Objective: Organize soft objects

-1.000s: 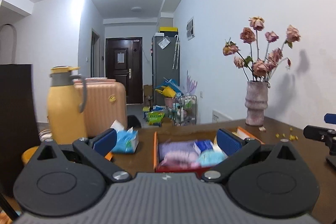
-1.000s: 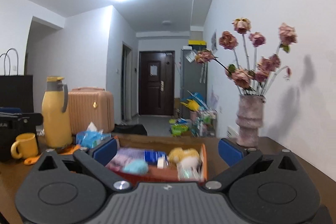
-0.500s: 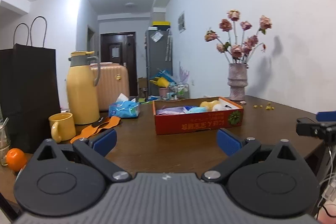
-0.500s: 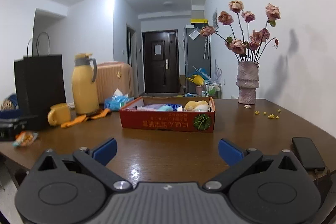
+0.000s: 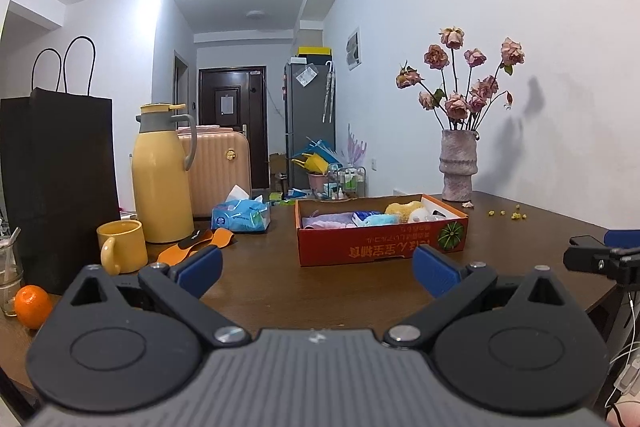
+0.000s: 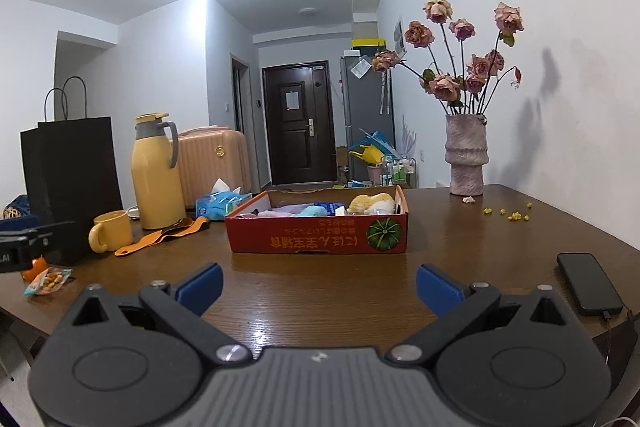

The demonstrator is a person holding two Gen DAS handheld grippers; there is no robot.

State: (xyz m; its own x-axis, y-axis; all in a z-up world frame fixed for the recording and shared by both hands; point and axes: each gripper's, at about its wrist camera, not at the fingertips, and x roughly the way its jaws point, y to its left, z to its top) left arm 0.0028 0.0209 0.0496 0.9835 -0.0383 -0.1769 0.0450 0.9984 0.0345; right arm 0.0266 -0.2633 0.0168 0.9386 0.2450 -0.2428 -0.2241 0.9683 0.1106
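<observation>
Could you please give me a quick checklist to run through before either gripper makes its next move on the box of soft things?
1. Left gripper open and empty: ok.
2. Right gripper open and empty: ok.
3. Box upright on the table, top open: ok.
4. Soft things inside the box: ok; full count cannot tell.
5. Path between grippers and box clear: ok.
6. Phone near the right gripper, at the table edge: not ok, mind it.
</observation>
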